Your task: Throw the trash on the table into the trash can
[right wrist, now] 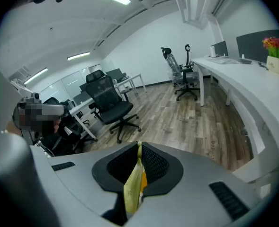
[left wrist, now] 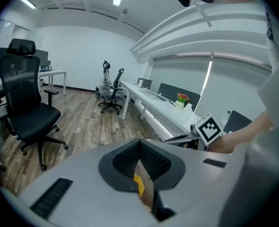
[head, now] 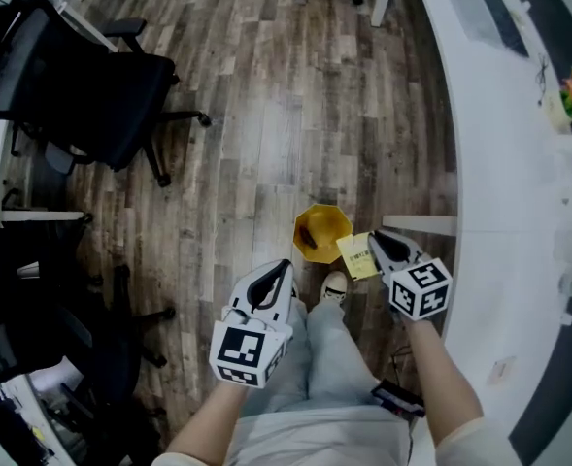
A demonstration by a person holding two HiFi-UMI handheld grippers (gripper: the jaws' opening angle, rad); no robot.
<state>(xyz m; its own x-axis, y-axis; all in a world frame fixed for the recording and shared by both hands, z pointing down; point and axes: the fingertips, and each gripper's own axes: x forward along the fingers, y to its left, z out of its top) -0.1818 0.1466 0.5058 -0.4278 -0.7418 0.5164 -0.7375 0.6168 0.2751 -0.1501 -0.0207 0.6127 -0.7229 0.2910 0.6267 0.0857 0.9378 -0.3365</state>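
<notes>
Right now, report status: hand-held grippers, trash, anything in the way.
Left hand-held gripper shut on brown scrap. Right hand-held gripper shut on yellow wrapper. Yellow trash can on floor below, nothing blocking.

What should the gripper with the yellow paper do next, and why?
Probably shift the right gripper a little left in the head view, over the opening of the yellow trash can. Its jaws are shut on the yellow wrapper, which hangs at the can's edge, so dropping it now might miss.
</notes>
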